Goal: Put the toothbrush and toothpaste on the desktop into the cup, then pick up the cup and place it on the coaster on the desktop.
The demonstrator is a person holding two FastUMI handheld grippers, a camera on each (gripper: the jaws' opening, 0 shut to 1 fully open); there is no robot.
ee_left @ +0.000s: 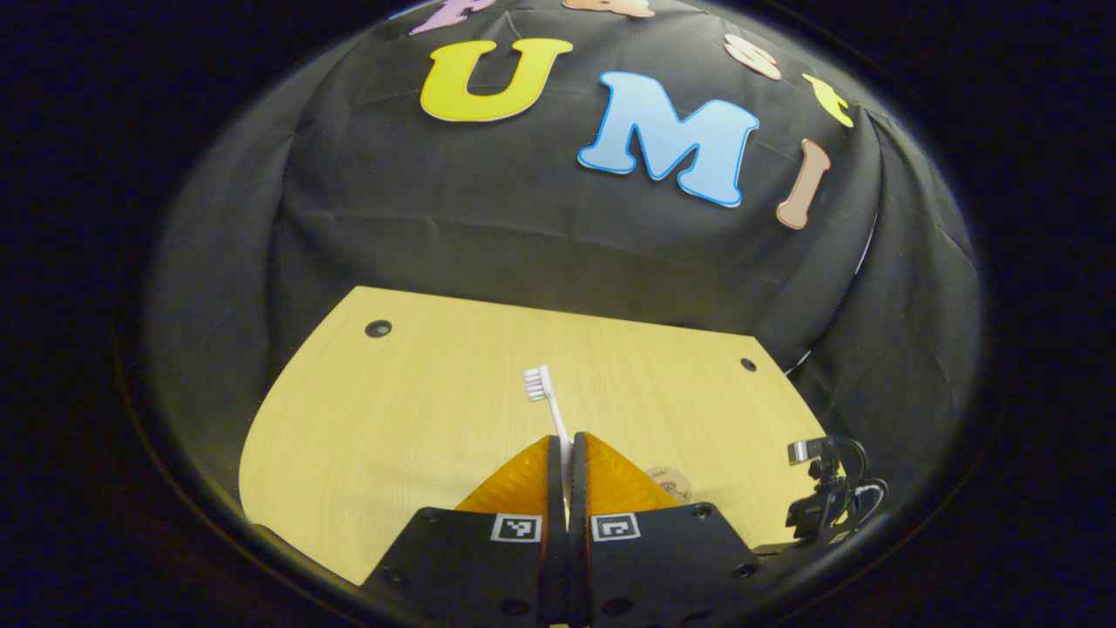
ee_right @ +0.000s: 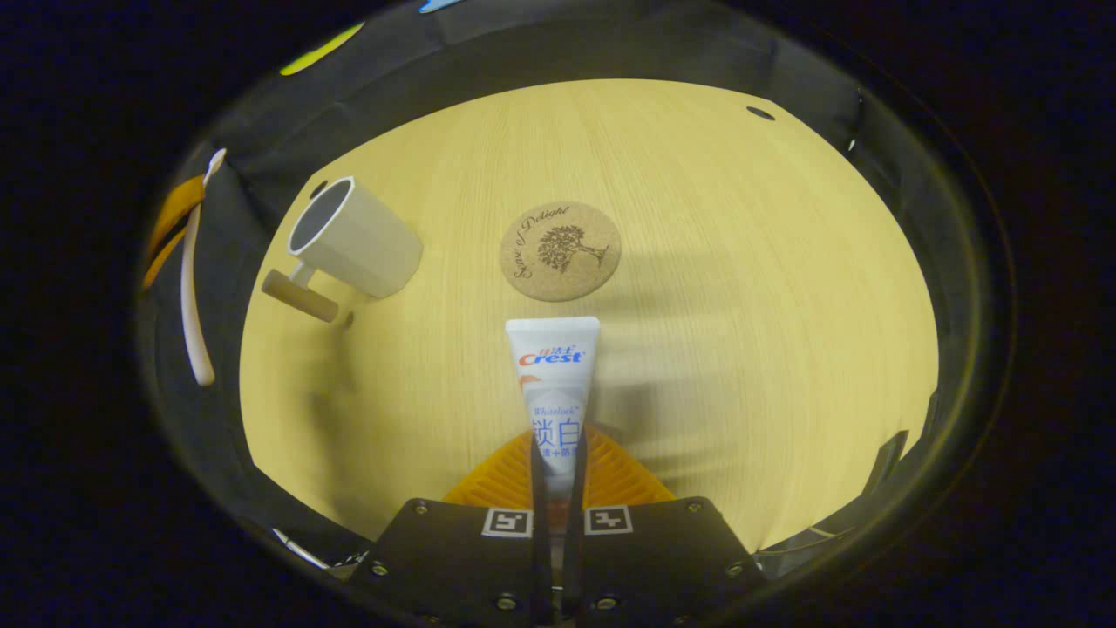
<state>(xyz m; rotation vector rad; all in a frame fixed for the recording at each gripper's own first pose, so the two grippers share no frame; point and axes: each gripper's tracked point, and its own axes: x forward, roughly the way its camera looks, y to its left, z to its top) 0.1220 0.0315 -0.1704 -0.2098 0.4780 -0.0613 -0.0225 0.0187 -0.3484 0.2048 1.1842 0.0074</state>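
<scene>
Holding both items aloft: left tongs (ee_left: 567,449) pinched narrow on the toothbrush (ee_left: 547,403) handle, bristle head poking up at frame centre over bare tabletop (ee_left: 410,410); right tongs (ee_right: 558,462) clamped on the lower part of the toothpaste (ee_right: 554,384) tube, flat end toward frame centre

In the right gripper view the cup (ee_right: 353,235) sits upper left on the tabletop, mouth facing up and left, handle at its lower left; coaster (ee_right: 560,251) lies apart from it at upper centre, beyond the tube's flat end. Left tongs and brush also show at the far left edge of that view, near the cup

Risks, as judged:
- thin brush handle, gripped low, could pivot between the pads and miss the cup mouth
- both items heading for one small opening; the two tongs may collide above it
- tube is long; dropped in off-centre it could tip the light cup
- tall contents could topple the cup during the later lift to the coaster
</scene>
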